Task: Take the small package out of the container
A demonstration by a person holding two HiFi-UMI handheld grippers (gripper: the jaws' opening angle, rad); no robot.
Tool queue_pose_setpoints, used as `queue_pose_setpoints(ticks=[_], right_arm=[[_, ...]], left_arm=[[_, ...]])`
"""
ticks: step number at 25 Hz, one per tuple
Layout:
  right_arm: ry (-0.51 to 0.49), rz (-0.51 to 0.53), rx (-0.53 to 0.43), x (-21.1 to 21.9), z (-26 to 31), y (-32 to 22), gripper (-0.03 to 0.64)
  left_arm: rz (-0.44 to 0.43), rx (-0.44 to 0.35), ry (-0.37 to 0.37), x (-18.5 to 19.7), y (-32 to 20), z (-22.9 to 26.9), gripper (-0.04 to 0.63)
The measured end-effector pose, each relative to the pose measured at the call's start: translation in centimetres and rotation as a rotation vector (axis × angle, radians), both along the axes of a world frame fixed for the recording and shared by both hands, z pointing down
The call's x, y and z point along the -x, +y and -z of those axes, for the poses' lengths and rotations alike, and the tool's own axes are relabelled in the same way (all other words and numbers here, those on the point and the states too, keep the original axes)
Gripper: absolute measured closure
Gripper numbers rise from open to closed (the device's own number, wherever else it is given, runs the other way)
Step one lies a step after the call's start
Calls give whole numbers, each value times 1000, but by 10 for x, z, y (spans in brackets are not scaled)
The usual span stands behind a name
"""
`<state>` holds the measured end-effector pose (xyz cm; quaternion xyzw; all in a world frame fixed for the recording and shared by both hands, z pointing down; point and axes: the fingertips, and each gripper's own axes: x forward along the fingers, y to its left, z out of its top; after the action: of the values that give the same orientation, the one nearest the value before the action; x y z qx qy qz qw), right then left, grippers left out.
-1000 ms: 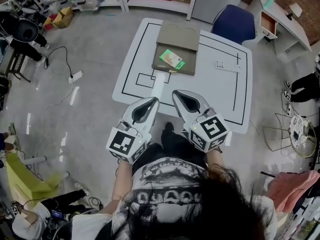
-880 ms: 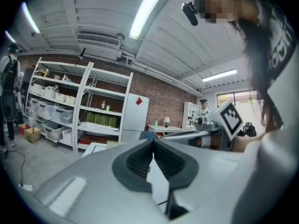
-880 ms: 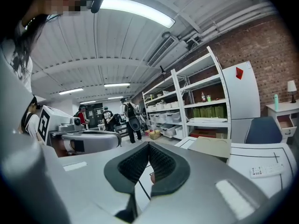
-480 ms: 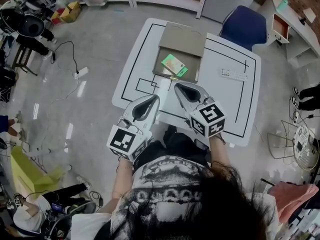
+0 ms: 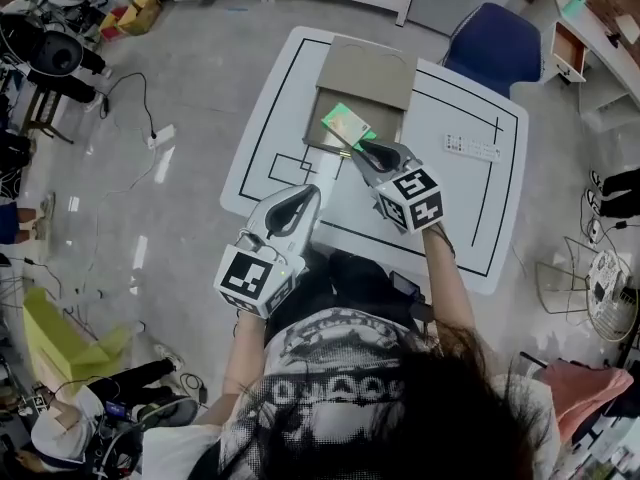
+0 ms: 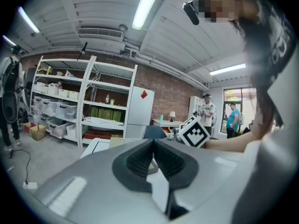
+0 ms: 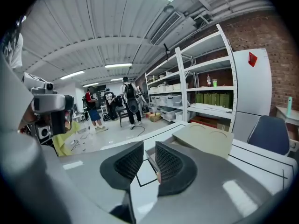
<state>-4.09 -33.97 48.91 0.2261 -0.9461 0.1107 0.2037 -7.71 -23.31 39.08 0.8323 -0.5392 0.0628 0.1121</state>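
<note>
Currently the green package (image 5: 345,125) lies flat inside the open cardboard box (image 5: 385,126), toward the box's near-left part, with nothing gripping it. The box sits at the far side of the white worktop (image 5: 450,198), its lid (image 5: 365,68) folded back away from the person.

Right gripper (image 5: 358,150) is stretched out over the worktop, tips at the box's near edge, just beside the package but not on it. In the right gripper view the jaws (image 7: 149,155) are opening, with a narrow gap and nothing between them; only the worktop and the box rim show through.

Left gripper (image 5: 303,198) is held back near the body at the worktop's near edge, well apart from the box. Its jaws (image 6: 153,146) are together with nothing in them.

A flat white device (image 5: 470,146) lies on the worktop right of the box. A blue chair (image 5: 495,48) stands behind the far edge.
</note>
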Motion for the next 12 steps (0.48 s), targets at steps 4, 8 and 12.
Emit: queue_pose_setpoints(ticks=[4,8,12], right_arm=[[58,13,9,11,-23,-21,498],[121,-10,35,21,-44,-42,454],[172,-12,61,34,-64,-62,417]], left_arm=[[-15,6,-2,10,-10,-4,595],[-44,13,0,22,-19,-3,595],[-50,12,-1,40,-30,-3,595]])
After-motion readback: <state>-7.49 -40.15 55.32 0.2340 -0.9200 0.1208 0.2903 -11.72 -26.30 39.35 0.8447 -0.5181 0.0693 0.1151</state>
